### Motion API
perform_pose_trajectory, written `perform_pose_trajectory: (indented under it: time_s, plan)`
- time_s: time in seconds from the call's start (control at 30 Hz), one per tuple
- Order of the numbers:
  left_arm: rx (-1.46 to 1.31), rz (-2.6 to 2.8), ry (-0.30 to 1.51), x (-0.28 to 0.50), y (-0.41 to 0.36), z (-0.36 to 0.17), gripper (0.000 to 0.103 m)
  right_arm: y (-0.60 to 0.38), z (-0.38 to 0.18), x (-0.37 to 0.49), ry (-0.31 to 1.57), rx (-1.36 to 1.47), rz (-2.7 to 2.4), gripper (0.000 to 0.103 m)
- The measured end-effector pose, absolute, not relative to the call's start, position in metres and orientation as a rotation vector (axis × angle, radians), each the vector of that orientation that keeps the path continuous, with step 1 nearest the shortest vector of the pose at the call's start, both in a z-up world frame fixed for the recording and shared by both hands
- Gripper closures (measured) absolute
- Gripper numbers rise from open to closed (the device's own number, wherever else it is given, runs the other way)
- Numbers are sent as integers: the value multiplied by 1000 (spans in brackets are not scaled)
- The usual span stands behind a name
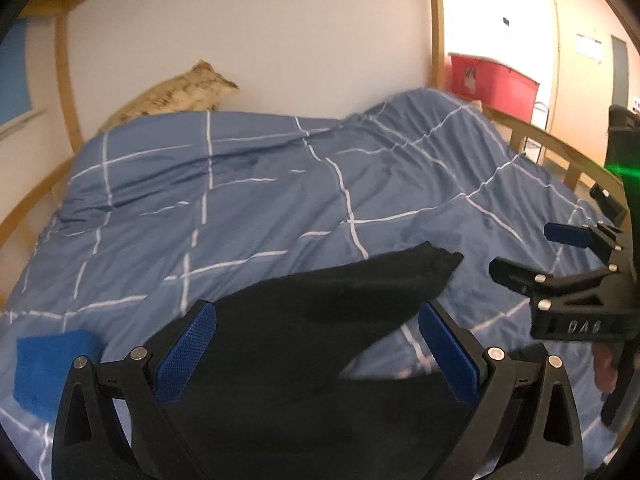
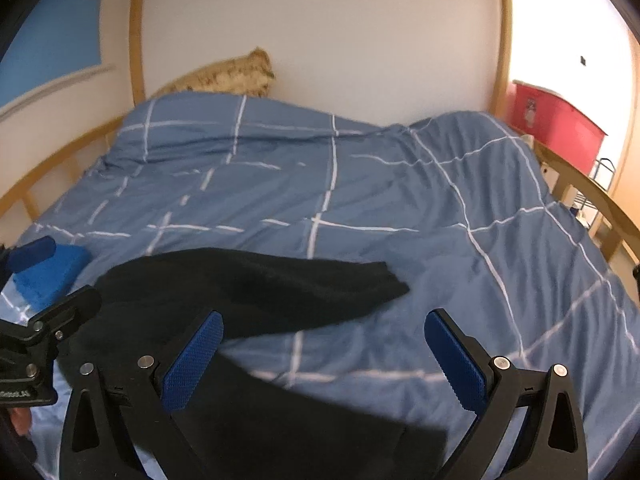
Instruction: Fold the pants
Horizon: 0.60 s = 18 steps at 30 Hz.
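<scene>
Black pants [image 1: 340, 292] lie crumpled on the blue checked duvet [image 1: 240, 184], with one leg stretching away to the right. My left gripper [image 1: 318, 354] is open just above the near part of the pants, its blue pads [image 1: 188, 356] wide apart and gripping nothing. In the right wrist view the pants [image 2: 260, 288] lie ahead and to the left. My right gripper [image 2: 324, 360] is open too, its left finger over black cloth and its right finger over bare duvet [image 2: 400, 200]. Each gripper shows in the other's view: right gripper [image 1: 524, 250], left gripper [image 2: 66, 274].
A bright blue folded cloth [image 1: 52, 368] [image 2: 48, 276] sits on the duvet at the left. A tan pillow [image 1: 176, 96] leans on the wall at the head. Wooden bed rails [image 1: 560, 148] run along the right side, with a red bin [image 1: 492, 80] beyond.
</scene>
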State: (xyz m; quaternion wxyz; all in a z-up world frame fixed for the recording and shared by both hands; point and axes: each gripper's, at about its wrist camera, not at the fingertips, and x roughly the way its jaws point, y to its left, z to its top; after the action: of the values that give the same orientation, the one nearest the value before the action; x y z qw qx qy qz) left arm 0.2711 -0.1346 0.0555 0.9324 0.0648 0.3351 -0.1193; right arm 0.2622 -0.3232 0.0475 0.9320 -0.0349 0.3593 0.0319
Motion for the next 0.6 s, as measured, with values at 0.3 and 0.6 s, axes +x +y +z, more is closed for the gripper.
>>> perform_pose_trajectory:
  time_s: [0.3,0.6]
  plan:
    - [165,-249,865,378,-175,16,0,-365,19,381,940,-25,77,4]
    - [212,-229,963,444,-203,-24,0,-380,-44,459,1159,8,101,25]
